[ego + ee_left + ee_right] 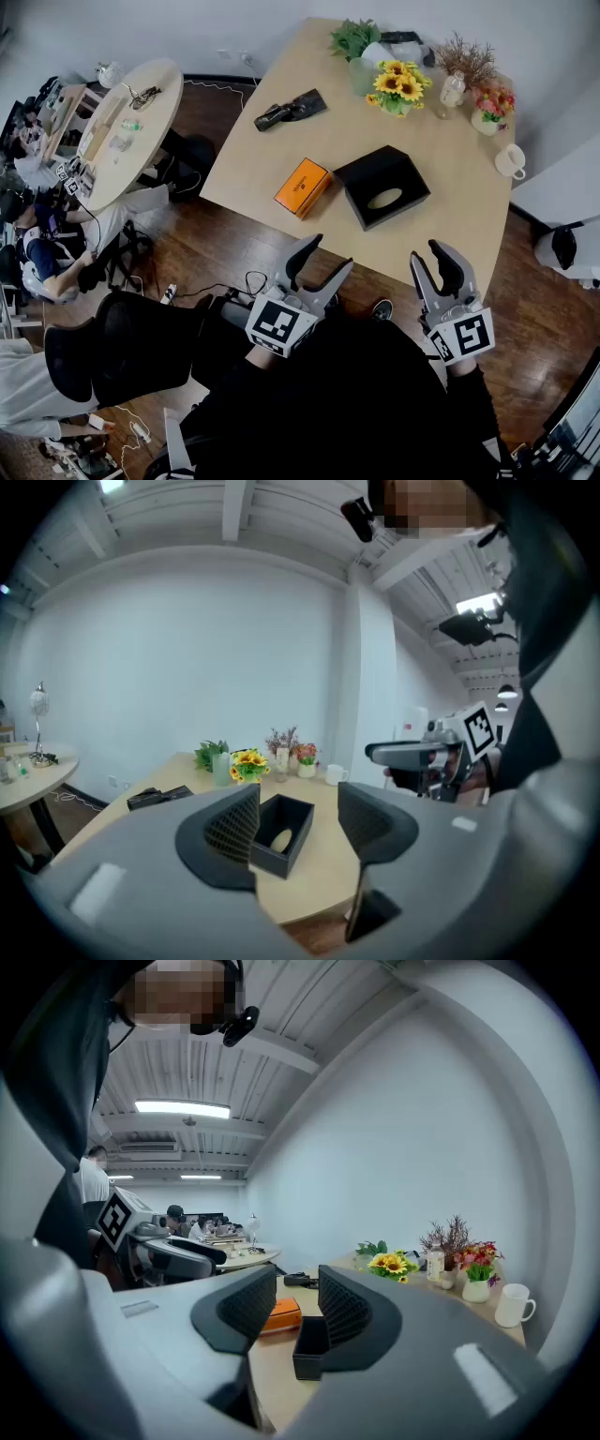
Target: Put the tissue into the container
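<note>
An orange tissue packet (303,187) lies on the wooden table (281,150), just left of an open black container (382,186) with a pale oval in its bottom. Both grippers hover off the table's near edge, short of both things. My left gripper (326,255) has its jaws apart and empty; in the left gripper view (298,808) the container (281,836) shows through the gap. My right gripper (429,253) keeps a narrower, empty gap (298,1283) and faces the packet (284,1314) and the container (309,1349).
Sunflowers (398,86), other flower pots (489,101), a bottle (452,90) and a white mug (511,161) stand at the table's far end. A black object (289,111) lies at far left. A round table (127,127) and seated people (47,234) are left; a black chair (112,352) stands close.
</note>
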Available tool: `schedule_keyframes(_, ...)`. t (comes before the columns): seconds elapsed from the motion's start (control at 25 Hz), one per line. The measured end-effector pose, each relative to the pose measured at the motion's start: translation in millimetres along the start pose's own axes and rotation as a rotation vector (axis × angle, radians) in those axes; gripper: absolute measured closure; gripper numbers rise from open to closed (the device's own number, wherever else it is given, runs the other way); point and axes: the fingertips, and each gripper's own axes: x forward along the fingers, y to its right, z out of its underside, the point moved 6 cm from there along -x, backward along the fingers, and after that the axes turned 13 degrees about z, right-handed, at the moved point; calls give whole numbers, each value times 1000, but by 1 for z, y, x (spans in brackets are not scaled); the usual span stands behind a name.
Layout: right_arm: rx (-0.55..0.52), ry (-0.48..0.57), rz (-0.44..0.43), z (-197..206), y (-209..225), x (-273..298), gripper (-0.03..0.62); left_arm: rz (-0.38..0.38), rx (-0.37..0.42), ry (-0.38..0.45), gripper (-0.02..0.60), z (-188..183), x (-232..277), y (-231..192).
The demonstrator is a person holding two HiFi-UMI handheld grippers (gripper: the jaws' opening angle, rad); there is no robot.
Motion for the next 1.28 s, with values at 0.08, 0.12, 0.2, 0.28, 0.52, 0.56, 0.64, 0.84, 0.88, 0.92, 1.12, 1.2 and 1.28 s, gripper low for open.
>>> schedule_keyframes(0.08, -5, -8, 10, 0, 1, 5, 454, -16, -3, -46, 336, 18, 7, -27)
schedule_keyframes(0.12, -8, -12, 15, -1, 1, 7, 454, -24, -16, -66, 334, 27, 9, -41)
schedule_keyframes(0.2, -15, -19, 26, -1, 1, 9, 454, -43, -48, -101, 332, 43, 14, -70)
schedule_keyframes(0.28, -21, -30, 44, 0, 1, 10, 454, -66, -51, -138, 328, 58, 16, -99)
schedule_keyframes(0.52, -33, -63, 105, 4, 1, 10, 454, -109, -23, -256, 270, 93, 28, -167)
schedule_keyframes(0.56, -35, -67, 113, 4, 0, 10, 454, -111, -23, -281, 258, 100, 31, -177)
schedule_keyframes(0.64, -37, -75, 126, 5, -2, 10, 454, -114, -20, -336, 238, 115, 38, -196)
schedule_keyframes(0.84, -35, -94, 150, 9, -10, 12, 454, -125, 29, -453, 158, 148, 51, -230)
schedule_keyframes(0.88, -34, -99, 155, 11, -12, 12, 454, -118, 16, -462, 146, 152, 53, -233)
schedule_keyframes(0.92, -33, -104, 160, 12, -13, 12, 454, -110, -7, -467, 140, 156, 55, -235)
schedule_keyframes(1.12, -29, -136, 167, 23, -18, 16, 454, -86, -106, -481, 112, 171, 64, -243)
schedule_keyframes(1.2, -31, -148, 163, 28, -21, 19, 454, -85, -97, -502, 110, 175, 65, -244)
schedule_keyframes(1.28, -29, -151, 159, 31, -23, 22, 454, -90, -77, -529, 110, 178, 67, -245)
